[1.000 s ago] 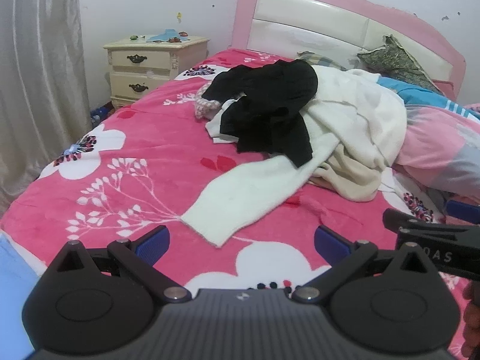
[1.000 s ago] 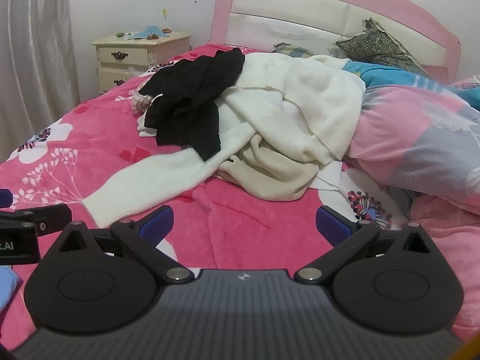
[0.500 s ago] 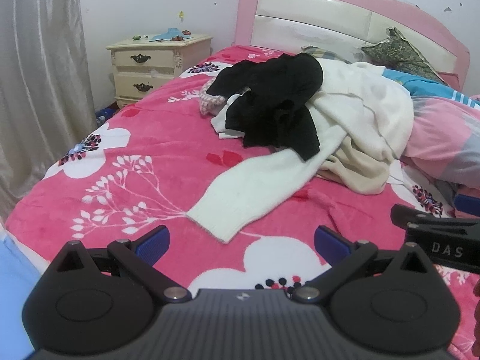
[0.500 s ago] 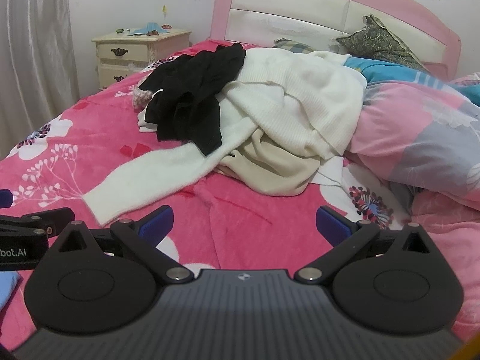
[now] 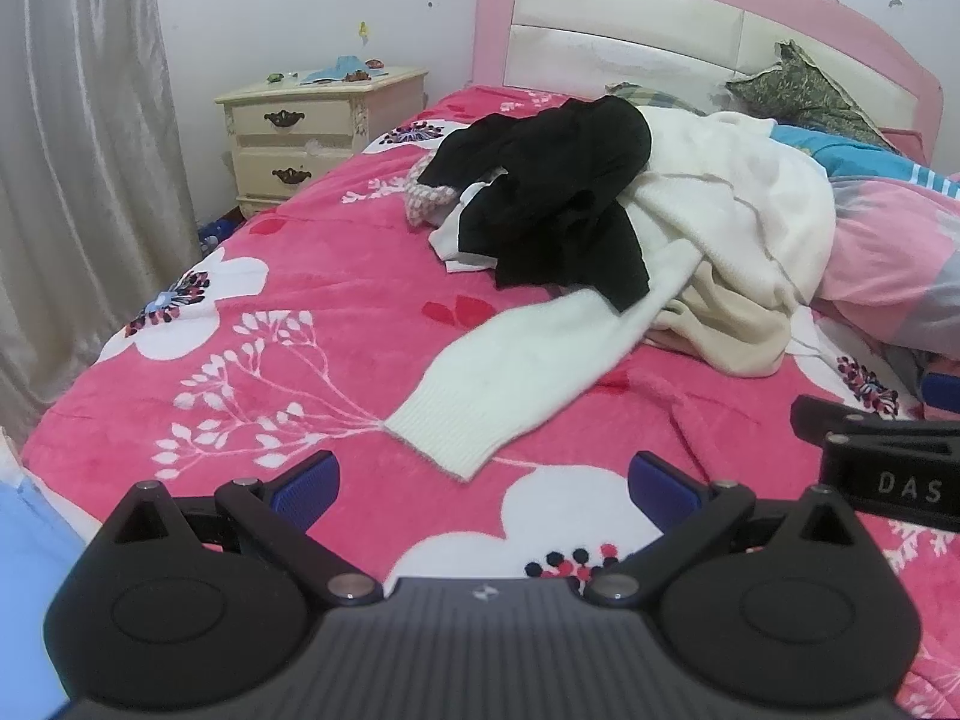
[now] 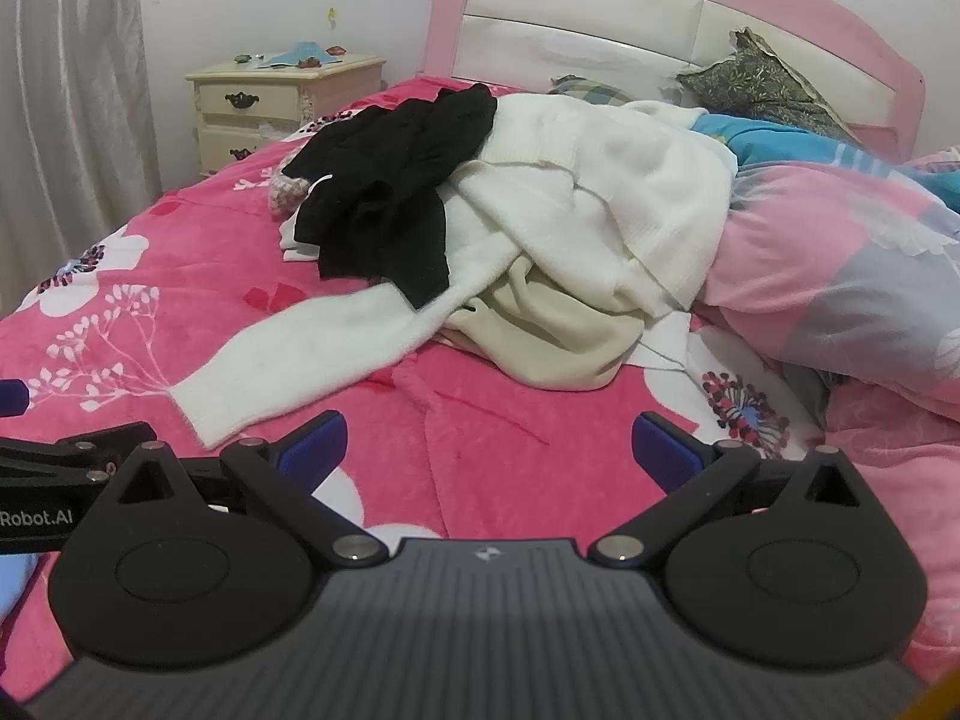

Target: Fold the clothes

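Clothes lie heaped mid-bed (image 5: pixel 288 312): a black garment (image 5: pixel 558 204) atop a white sweater (image 5: pixel 738 204). Your left gripper (image 5: pixel 483 480) and right gripper (image 6: pixel 489 441) hover empty, jaws apart. Take the sweater's sleeve cuff (image 5: pixel 444 432) nearest you, gripping low and squarely.

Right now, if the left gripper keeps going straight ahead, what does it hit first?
Probably the white sweater sleeve, whose cuff lies just ahead of the open left gripper on the pink bedspread; depth is unclear, so it may touch the bedspread first.
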A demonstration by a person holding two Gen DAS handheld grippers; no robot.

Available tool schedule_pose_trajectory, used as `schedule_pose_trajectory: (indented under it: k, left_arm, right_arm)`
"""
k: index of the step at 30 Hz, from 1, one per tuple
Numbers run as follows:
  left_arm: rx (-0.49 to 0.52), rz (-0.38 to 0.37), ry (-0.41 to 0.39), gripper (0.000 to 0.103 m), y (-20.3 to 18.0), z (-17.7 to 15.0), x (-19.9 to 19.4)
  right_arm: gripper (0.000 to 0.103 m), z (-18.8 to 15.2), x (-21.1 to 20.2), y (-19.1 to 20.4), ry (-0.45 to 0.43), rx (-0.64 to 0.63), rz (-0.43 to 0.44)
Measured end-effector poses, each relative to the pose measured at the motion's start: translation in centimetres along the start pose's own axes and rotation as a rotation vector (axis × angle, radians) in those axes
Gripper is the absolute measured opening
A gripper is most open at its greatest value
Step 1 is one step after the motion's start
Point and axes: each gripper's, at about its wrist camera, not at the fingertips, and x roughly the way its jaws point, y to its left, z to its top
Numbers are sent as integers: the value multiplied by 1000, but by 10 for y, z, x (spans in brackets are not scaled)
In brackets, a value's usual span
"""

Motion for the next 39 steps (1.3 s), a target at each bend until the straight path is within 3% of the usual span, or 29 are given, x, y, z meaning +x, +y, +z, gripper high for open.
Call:
schedule_pose_trajectory:
  k: [39]
  left_arm:
    - [-40, 21, -3, 103, 8, 2, 3]
  right_arm:
    - [102, -1, 2, 6, 21, 6, 13]
